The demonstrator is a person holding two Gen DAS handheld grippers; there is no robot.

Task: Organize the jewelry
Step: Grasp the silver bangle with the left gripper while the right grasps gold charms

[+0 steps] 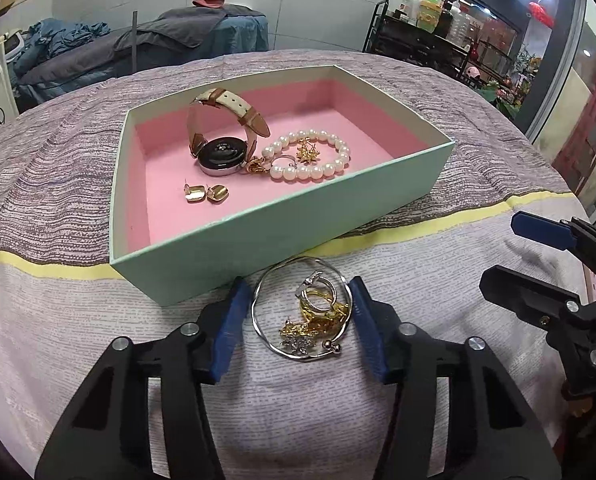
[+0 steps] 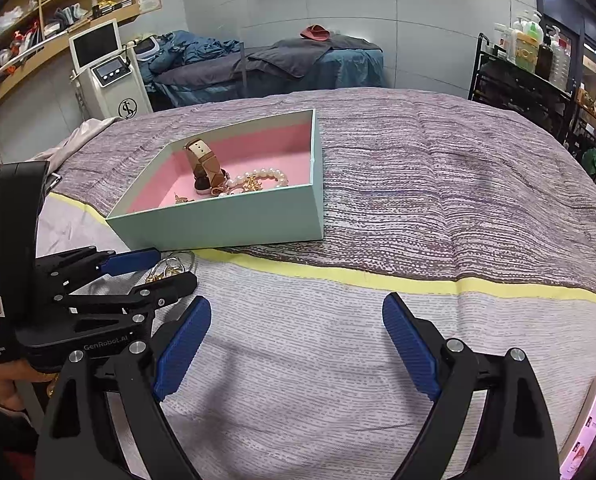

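A mint-green box (image 1: 298, 216) with a pink lining sits on the bed. It holds a watch (image 1: 221, 136), a pearl bracelet (image 1: 314, 156), gold earrings (image 1: 205, 193) and small gold pieces. In front of the box a silver bangle (image 1: 298, 316) lies on the cover, with gold and silver rings and charms (image 1: 318, 304) inside it. My left gripper (image 1: 295, 328) is open, its blue fingers on either side of the bangle, low over the cover. My right gripper (image 2: 295, 344) is open and empty over bare cover, right of the pile; the box (image 2: 225, 220) lies ahead of it to the left.
The striped purple and pink bedspread (image 2: 418, 200) has a yellow band across it. A phone (image 2: 590, 424) lies at the right front edge. A massage bed (image 2: 277, 64), a white machine (image 2: 105, 72) and a black shelf with bottles (image 2: 526, 72) stand behind.
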